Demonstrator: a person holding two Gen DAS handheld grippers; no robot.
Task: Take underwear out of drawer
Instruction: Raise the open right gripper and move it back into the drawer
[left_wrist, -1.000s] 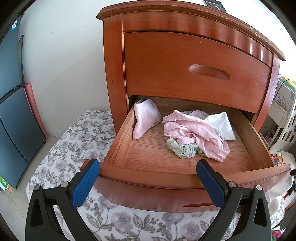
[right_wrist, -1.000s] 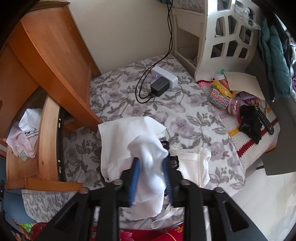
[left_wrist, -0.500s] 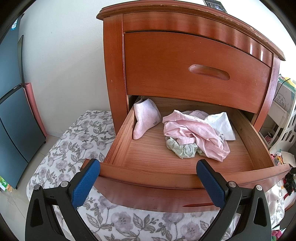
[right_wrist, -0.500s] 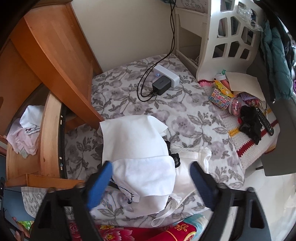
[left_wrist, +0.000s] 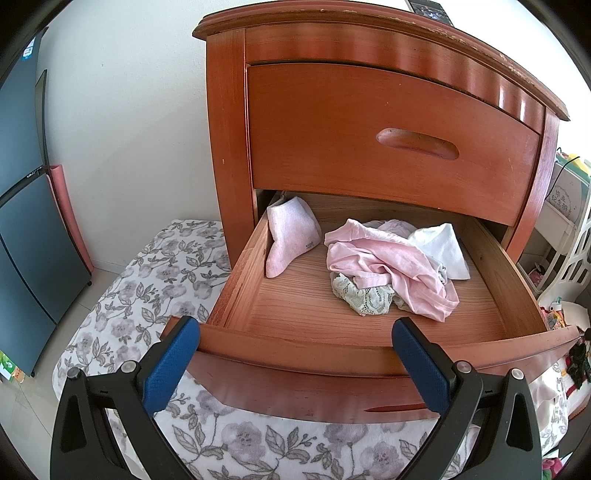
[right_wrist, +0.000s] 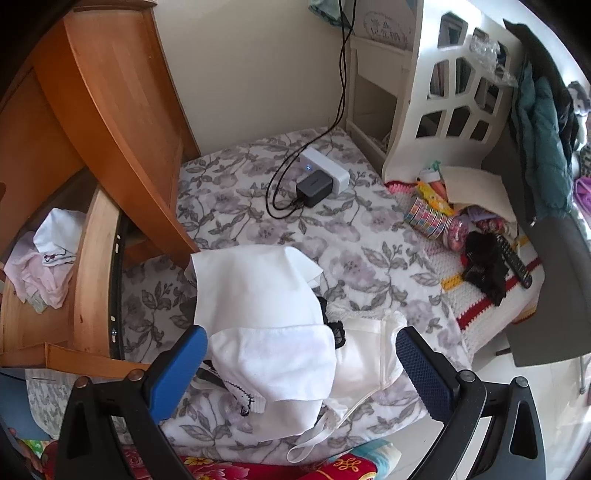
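Note:
The lower drawer (left_wrist: 295, 354) of a reddish wooden nightstand stands pulled out. Inside lie a pink garment (left_wrist: 391, 266), a pale lace piece (left_wrist: 364, 295) under it, a white cloth (left_wrist: 441, 245) and a pink sock (left_wrist: 291, 236) against the left wall. My left gripper (left_wrist: 295, 362) hovers open in front of the drawer's front panel, holding nothing. My right gripper (right_wrist: 301, 363) is open above a pile of white underwear (right_wrist: 273, 332) lying on the floral mat beside the nightstand. The same drawer (right_wrist: 88, 273) shows at the left in the right wrist view.
A floral mat (right_wrist: 332, 229) covers the floor. A white power strip with a black charger (right_wrist: 321, 181) and cables lies on it. A white shelf unit (right_wrist: 454, 96), toys, a remote (right_wrist: 513, 262) and a dark chair (right_wrist: 546, 288) crowd the right. A dark cabinet (left_wrist: 26, 236) stands far left.
My right gripper opened and let go of the white underwear, which now lies spread on the pile on the mat. The left gripper has not moved.

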